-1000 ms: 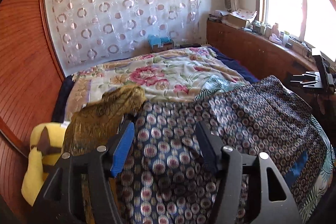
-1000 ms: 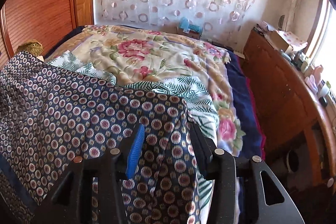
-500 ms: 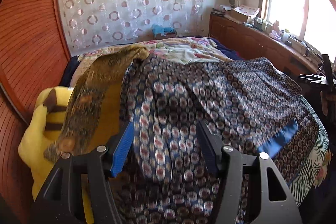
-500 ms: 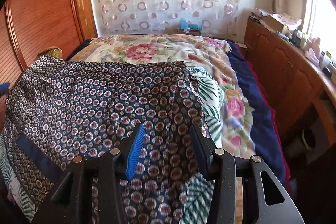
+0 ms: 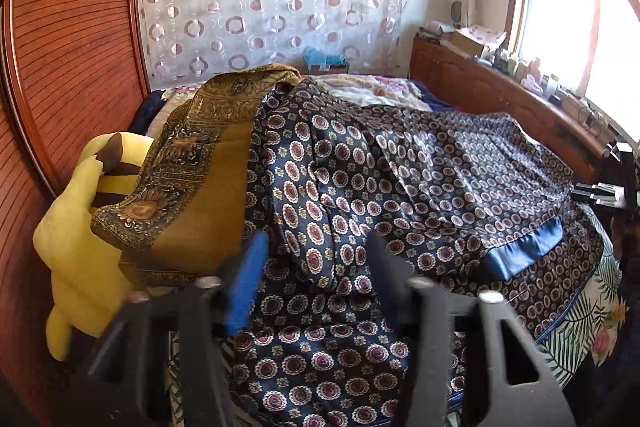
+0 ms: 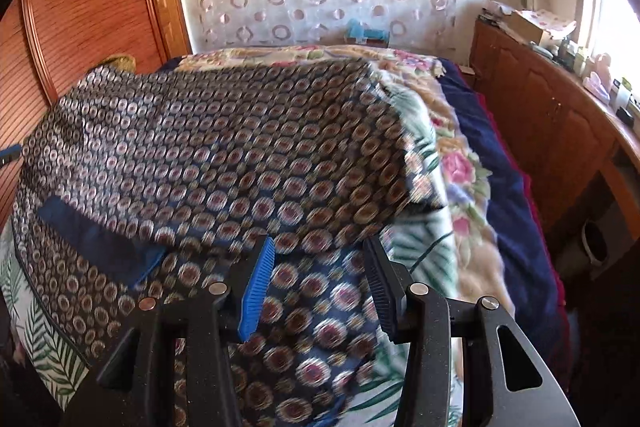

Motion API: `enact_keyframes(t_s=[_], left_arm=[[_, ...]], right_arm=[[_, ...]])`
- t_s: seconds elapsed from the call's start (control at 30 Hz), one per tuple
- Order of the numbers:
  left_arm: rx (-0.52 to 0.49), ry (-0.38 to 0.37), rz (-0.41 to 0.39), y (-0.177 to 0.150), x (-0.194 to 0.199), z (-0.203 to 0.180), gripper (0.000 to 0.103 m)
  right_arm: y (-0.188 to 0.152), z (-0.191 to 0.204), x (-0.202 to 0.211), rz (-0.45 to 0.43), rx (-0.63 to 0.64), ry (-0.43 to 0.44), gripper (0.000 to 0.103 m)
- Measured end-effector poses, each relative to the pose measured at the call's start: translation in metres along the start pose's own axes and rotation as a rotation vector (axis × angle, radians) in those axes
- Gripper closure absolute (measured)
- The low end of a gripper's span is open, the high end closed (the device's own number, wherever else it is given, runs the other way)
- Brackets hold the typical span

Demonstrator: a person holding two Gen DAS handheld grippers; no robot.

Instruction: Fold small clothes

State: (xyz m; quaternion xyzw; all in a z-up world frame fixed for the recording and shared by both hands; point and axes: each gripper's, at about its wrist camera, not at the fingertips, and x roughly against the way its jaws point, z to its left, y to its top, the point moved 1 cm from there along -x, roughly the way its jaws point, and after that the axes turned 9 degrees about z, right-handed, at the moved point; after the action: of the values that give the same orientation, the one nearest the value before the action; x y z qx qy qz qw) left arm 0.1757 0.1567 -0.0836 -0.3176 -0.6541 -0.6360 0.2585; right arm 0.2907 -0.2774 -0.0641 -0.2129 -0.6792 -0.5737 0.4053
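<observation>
A dark blue cloth with round medallion print [image 5: 400, 187] lies spread over the bed, its blue inner border [image 5: 520, 259] turned up at the right; it also fills the right wrist view [image 6: 224, 155]. My left gripper [image 5: 312, 267] is open over the cloth's near left part, nothing between its fingers. My right gripper [image 6: 318, 267] is open over the cloth's near right edge. A mustard-gold patterned cloth [image 5: 200, 179] lies draped at the left, beside the blue cloth and partly under its edge.
A yellow plush toy [image 5: 76, 239] sits at the bed's left by the wooden wall [image 5: 60, 67]. A floral blanket [image 6: 448, 163] and a leaf-print sheet [image 6: 420, 251] cover the bed. A wooden cabinet [image 6: 560, 131] with clutter stands right, under the window.
Both grippers have pulled back toward the near edge of the bed. The blue cloth has been drawn and folded over, exposing its blue border. Both grippers stay open.
</observation>
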Motion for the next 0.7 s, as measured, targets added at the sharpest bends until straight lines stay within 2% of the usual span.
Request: enact_keyframes(t_s=[0.13,0.2,0.5,0.53,0.57,0.7], left_arm=[[-0.01,0.037,0.007,0.002,-0.005,-0.005,0.071],[-0.001,0.057,0.01,0.004,-0.007,-0.004,0.073],[0.026,0.101,0.075,0.01,-0.027,0.001,0.075],[0.024,0.097,0.07,0.01,-0.028,0.001,0.092],[0.022,0.1,0.063,0.009,-0.027,0.001,0.098],[0.004,0.091,0.037,0.009,-0.019,-0.004,0.098]], right_arm=[[-0.004,0.006,-0.003,0.008,0.04,-0.012,0.055],[-0.004,0.007,-0.003,0.009,0.047,-0.015,0.055],[-0.005,0.008,-0.004,-0.009,0.041,-0.038,0.055],[-0.004,0.01,-0.005,-0.012,0.042,-0.038,0.055],[-0.005,0.009,-0.003,-0.015,0.039,-0.038,0.055],[-0.008,0.005,-0.002,-0.027,0.012,-0.048,0.055]])
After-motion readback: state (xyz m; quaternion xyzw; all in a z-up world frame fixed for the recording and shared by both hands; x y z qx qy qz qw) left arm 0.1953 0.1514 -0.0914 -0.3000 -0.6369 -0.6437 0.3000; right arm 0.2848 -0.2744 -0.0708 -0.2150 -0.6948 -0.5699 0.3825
